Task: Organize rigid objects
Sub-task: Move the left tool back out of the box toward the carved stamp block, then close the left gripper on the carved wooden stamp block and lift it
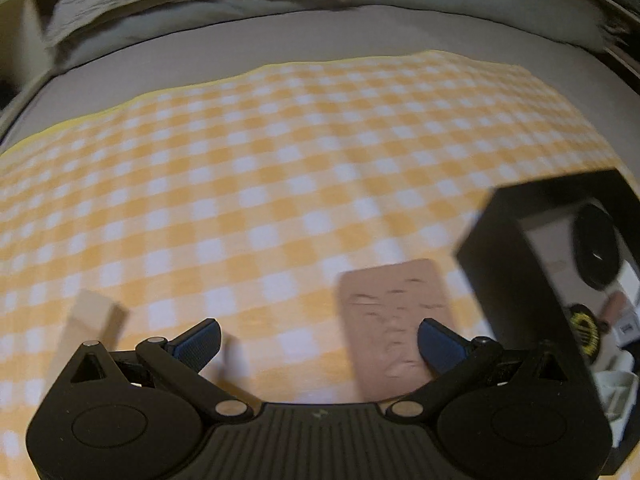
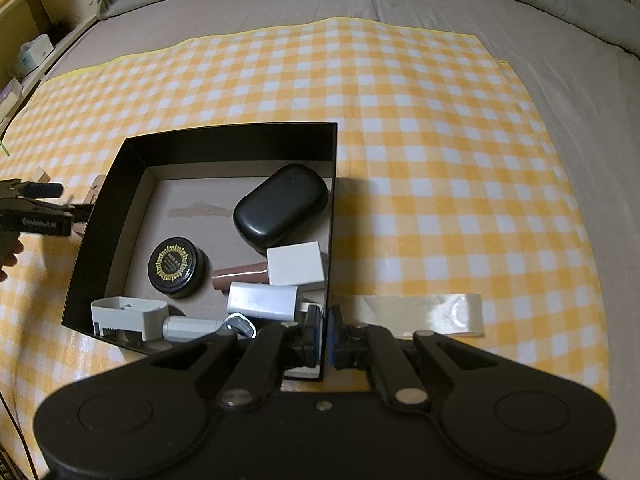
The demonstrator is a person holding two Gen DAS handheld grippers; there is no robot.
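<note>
Black right gripper, lower centre of its view: fingers pressed together on near wall of black box. Inside box, near to far: white adapters, gold-patterned black jar, white cube, black oval case. Left gripper: blue pads spread wide, empty, above brown card on yellow checked cloth; pale block at lower left.
</note>
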